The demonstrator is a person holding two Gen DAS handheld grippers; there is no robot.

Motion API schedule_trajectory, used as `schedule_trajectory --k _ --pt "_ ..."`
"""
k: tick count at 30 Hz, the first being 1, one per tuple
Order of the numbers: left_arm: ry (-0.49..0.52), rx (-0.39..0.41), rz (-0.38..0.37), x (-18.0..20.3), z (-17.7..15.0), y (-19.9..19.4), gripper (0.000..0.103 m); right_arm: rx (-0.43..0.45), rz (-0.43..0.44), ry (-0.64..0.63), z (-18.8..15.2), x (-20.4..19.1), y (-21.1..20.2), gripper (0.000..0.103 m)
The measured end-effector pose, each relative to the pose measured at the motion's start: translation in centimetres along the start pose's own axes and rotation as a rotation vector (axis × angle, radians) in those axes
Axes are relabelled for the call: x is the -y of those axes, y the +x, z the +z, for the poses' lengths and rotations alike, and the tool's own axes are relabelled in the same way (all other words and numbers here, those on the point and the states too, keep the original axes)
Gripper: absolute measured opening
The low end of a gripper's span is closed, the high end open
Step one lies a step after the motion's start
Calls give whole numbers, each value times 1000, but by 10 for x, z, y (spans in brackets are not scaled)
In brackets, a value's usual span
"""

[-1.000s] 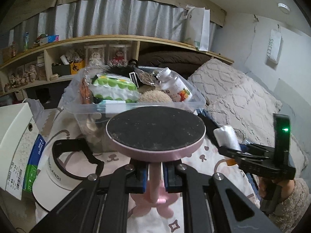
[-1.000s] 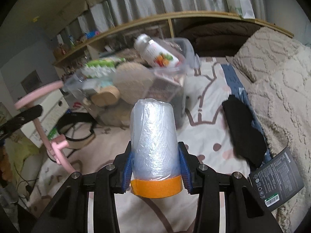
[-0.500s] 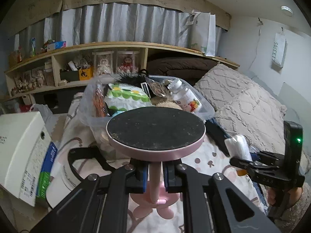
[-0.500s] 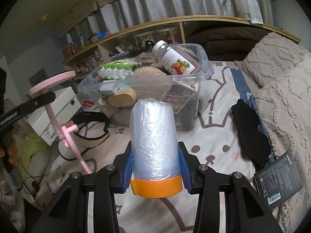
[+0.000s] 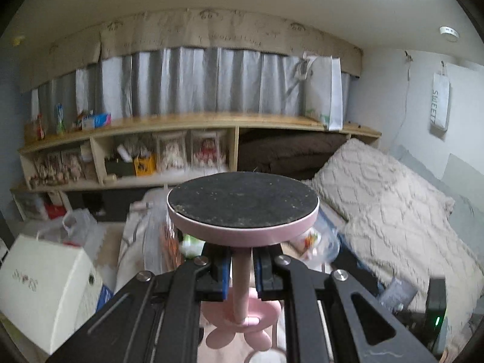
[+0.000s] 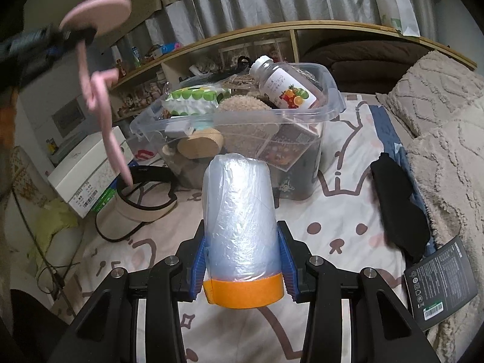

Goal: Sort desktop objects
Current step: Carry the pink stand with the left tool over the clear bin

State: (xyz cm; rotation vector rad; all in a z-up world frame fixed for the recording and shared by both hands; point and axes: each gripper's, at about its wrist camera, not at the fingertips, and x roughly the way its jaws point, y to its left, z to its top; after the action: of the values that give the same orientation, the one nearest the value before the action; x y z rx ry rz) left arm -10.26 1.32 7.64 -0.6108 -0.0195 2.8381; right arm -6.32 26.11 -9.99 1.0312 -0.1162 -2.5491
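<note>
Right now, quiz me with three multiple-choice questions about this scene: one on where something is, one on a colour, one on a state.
1. Where does the bottle with the fruit label lie?
A. on the wooden shelf
B. on top of the things in the clear bin
C. on the bedsheet beside the black pouch

2. What colour is the band at the base of the plastic roll?
A. orange
B. green
C. pink

3. What is the left gripper doing?
A. hanging open with nothing in it
B. resting on the white box
C. shut on the stem of the pink stand

Answers: 1 B, the bottle leans on the heap inside the bin, cap sticking up past the rim. 2 A, an orange band wraps the roll's near end, between the jaws of the right gripper. 3 C, the jaws press on the thin pink stem from both sides, below the round top.
</note>
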Motion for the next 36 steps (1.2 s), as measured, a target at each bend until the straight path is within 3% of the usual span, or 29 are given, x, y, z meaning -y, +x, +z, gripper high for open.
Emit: schedule_trajectory --k 7,13,27,36 --pt "1 42 -6 17 49 18 13 -20 -4 24 -2 9 6 43" --pt "28 32 4 30 70 52 13 -16 -15 27 -1 12 8 43" --pt "19 -54 -7 60 55 123 13 -48 14 115 -4 42 24 43" --pt "51 -53 14 79 49 138 13 -45 28 133 -3 47 22 43"
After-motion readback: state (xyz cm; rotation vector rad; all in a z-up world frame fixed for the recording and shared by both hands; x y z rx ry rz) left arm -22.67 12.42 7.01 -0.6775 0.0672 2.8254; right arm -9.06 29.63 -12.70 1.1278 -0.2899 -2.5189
